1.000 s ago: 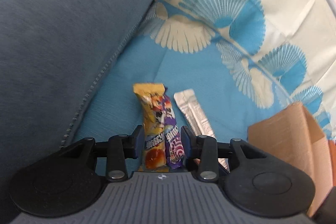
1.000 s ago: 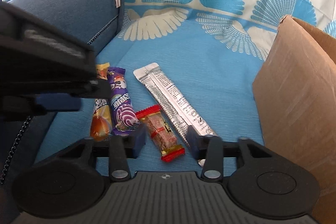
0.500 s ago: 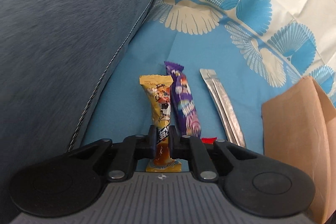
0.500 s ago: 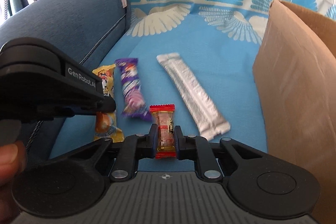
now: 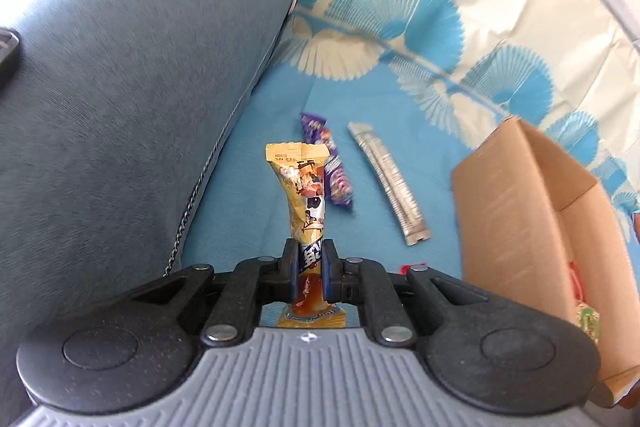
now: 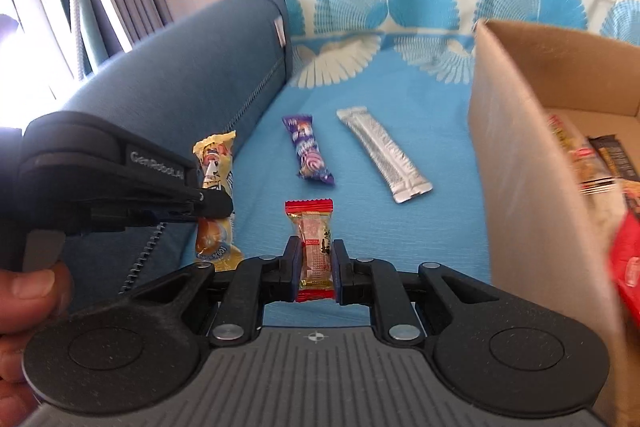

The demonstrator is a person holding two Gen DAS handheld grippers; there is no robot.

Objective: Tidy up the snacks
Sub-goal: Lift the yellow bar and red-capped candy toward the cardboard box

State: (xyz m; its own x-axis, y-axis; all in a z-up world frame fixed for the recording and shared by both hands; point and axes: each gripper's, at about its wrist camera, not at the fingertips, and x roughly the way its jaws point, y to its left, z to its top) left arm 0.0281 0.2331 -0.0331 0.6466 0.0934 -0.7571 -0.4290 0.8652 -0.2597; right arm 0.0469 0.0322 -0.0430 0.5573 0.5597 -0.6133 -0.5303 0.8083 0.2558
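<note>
The left gripper (image 5: 307,269) is clenching a yellow snack bar (image 5: 305,195) near its lower end, so most of the wrapper is standing out beyond the jaws, clear of the blue patterned cloth (image 5: 276,115) that is covering the sofa seat. The right gripper (image 6: 315,267) is clamping a small red-ended candy (image 6: 314,247) across its middle, also off the cloth. Seen from the right wrist, the left gripper (image 6: 212,205) is hovering beside the sofa arm (image 6: 180,95) with its bar (image 6: 214,163) hanging crosswise in the jaws.

These are looking like light, crinkly foil packets: soft at the sealed ends, a little stiffer where the filling sits, and slick enough to slide if pinched only by a crimped edge. A grip across the filled body, as on the candy, is probably the safer hold; the long yellow bar, taken near one end, may be drooping or swinging as it travels.

Counting: two snacks are being held, one in each gripper. Two more are lying flat on the cloth, apart from each other, a purple snack bar (image 6: 306,151) and a long silver stick packet (image 6: 384,155). One cardboard box (image 6: 516,163) is standing open at the right, with several wrapped snacks inside; they are too blurred and cropped to count. A person's fingers (image 6: 28,287) are wrapping the left gripper's handle.
</note>
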